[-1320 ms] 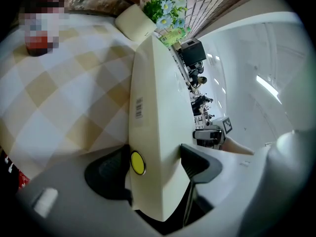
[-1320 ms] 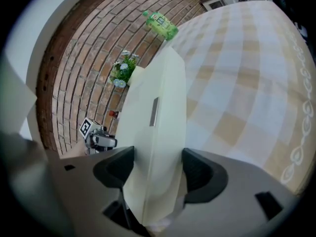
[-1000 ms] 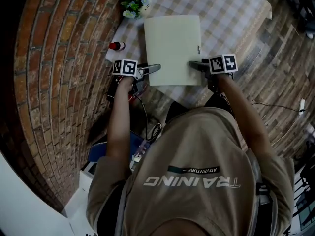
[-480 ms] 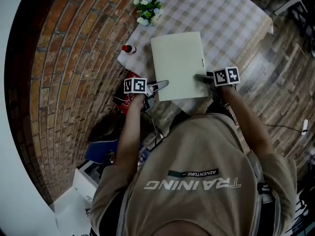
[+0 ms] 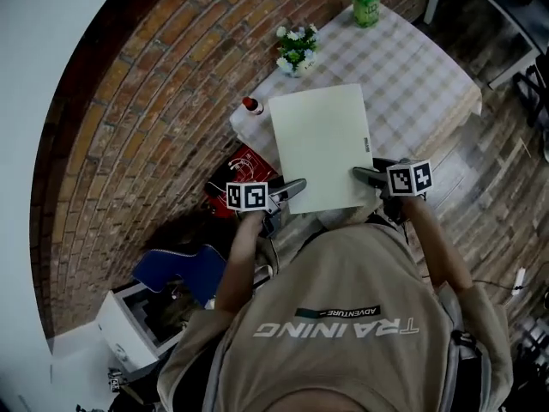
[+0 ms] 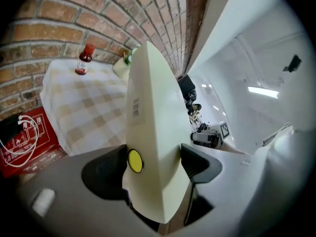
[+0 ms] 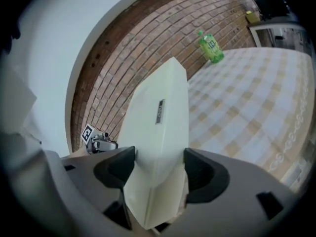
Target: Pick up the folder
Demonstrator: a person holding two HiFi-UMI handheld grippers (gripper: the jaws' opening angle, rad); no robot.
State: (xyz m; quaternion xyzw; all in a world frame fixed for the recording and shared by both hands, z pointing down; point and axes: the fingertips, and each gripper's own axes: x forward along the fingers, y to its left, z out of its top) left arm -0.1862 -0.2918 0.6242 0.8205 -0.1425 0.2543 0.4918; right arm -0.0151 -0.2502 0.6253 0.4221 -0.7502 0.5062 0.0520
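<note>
A pale cream folder (image 5: 322,147) is held up in the air in front of the person, over the near edge of the checked table (image 5: 412,67). My left gripper (image 5: 296,187) is shut on its near left corner, and my right gripper (image 5: 362,176) is shut on its near right corner. In the left gripper view the folder (image 6: 153,132) stands edge-on between the two dark pads, with a yellow dot sticker near the left pad. From the right gripper view, the folder (image 7: 158,132) fills the gap between the pads, its small label facing up.
On the table stand a green bottle (image 5: 366,3), a small pot of white flowers (image 5: 296,50) and a red-capped bottle (image 5: 252,106). A red crate (image 5: 240,172) and a blue bag (image 5: 176,269) lie on the brick floor at the left. A white box (image 5: 129,329) sits beyond the bag.
The folder has risen off the table with both grippers on its near corners. The head view has pulled back, so the table now lies farther away.
</note>
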